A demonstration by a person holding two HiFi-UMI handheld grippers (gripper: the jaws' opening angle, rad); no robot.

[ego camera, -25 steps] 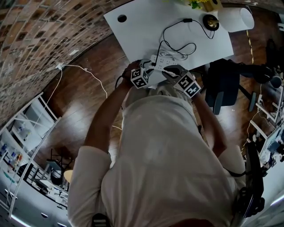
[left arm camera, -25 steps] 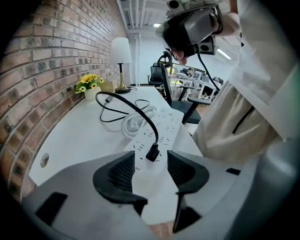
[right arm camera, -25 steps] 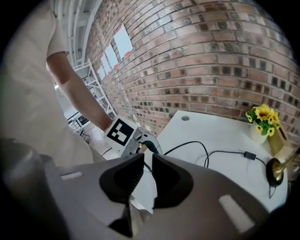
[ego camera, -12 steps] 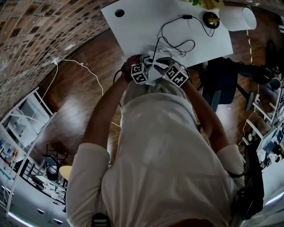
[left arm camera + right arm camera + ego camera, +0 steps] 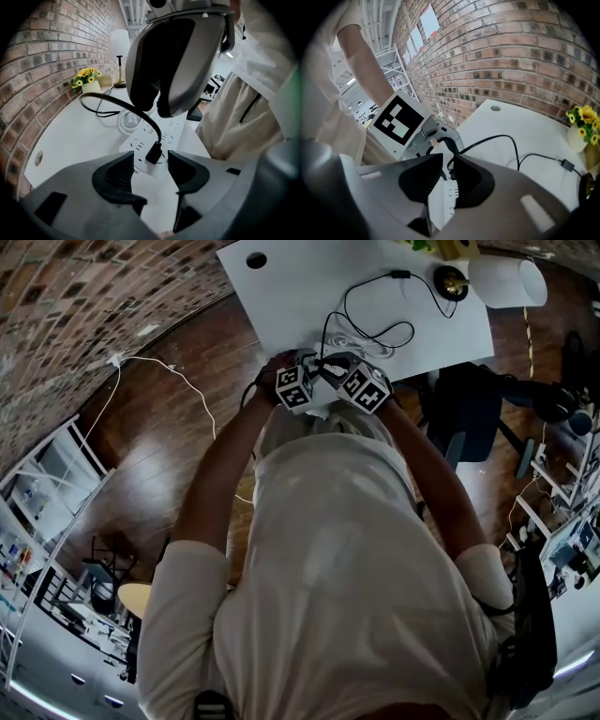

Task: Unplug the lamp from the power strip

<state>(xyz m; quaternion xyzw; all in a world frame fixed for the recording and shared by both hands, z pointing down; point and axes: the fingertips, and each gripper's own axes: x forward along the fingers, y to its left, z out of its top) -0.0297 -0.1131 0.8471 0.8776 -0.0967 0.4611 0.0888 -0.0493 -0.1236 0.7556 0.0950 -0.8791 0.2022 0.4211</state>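
Plug (image 5: 154, 153), black, seated in white power strip (image 5: 176, 133) on white table (image 5: 70, 136) | left gripper (image 5: 151, 161) spread wide, empty, astride plug | right gripper (image 5: 449, 164) just narrowing, empty, above | clamp plug body, pull straight.

Two grippers – left gripper (image 5: 149, 171), right gripper (image 5: 449, 180); one power strip (image 5: 165, 135), one black plug (image 5: 154, 153), one lamp (image 5: 502, 282), one flower pot (image 5: 89, 86) – one white table (image 5: 300, 296).

brick wall (image 5: 66, 296) | dark wood floor (image 5: 159, 451) | white desk (image 5: 295, 301) | black chair (image 5: 469, 409)
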